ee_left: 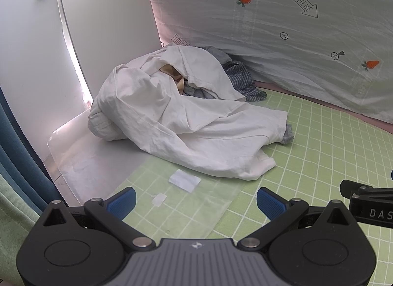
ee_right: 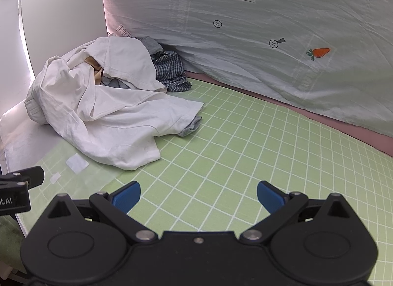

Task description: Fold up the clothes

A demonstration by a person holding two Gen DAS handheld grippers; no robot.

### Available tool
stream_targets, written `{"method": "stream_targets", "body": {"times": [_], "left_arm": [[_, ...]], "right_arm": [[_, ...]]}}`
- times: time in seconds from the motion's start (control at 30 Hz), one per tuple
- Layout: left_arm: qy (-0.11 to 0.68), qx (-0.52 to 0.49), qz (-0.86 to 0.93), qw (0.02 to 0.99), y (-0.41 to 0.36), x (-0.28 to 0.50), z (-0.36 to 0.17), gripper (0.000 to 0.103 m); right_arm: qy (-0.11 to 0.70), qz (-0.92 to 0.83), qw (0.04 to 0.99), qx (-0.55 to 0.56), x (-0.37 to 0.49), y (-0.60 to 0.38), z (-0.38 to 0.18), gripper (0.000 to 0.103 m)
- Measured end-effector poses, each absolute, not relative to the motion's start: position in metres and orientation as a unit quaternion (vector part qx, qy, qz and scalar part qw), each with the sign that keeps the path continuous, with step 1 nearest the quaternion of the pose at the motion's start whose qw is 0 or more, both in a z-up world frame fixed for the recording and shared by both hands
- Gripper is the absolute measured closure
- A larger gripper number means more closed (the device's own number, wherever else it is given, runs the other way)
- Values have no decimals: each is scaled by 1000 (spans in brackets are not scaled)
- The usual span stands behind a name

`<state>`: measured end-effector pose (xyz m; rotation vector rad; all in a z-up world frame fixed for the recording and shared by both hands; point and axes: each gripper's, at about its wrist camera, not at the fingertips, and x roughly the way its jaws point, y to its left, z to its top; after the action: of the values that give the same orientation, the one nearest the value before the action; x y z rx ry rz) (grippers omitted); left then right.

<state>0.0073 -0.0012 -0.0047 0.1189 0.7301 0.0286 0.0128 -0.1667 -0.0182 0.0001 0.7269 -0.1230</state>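
A crumpled white garment (ee_left: 176,118) lies on top of a pile of clothes at the back left of the green grid mat (ee_left: 319,163). It also shows in the right wrist view (ee_right: 108,111). A blue checked garment (ee_left: 243,79) (ee_right: 172,69) and grey cloth (ee_right: 191,126) poke out from under it. My left gripper (ee_left: 196,202) is open and empty, low over the mat in front of the pile. My right gripper (ee_right: 199,197) is open and empty over bare mat, to the right of the pile.
A white sheet printed with carrots and arrows (ee_left: 294,27) hangs behind the mat. A white panel (ee_left: 105,27) stands at the back left. A clear plastic sheet (ee_left: 172,202) with white labels lies on the mat near my left gripper. The right gripper's body (ee_left: 368,202) shows at the edge.
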Motion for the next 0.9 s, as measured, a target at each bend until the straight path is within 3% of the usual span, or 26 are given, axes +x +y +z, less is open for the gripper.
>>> {"method": "stream_targets", "body": {"times": [0.67, 0.9], "left_arm": [[400, 29, 28, 915, 31, 111, -13, 0], [417, 2, 76, 906, 74, 183, -20, 9]], "right_arm": [[357, -50, 933, -14, 97, -171, -20, 0], [353, -42, 934, -26, 166, -170, -21, 0]]}}
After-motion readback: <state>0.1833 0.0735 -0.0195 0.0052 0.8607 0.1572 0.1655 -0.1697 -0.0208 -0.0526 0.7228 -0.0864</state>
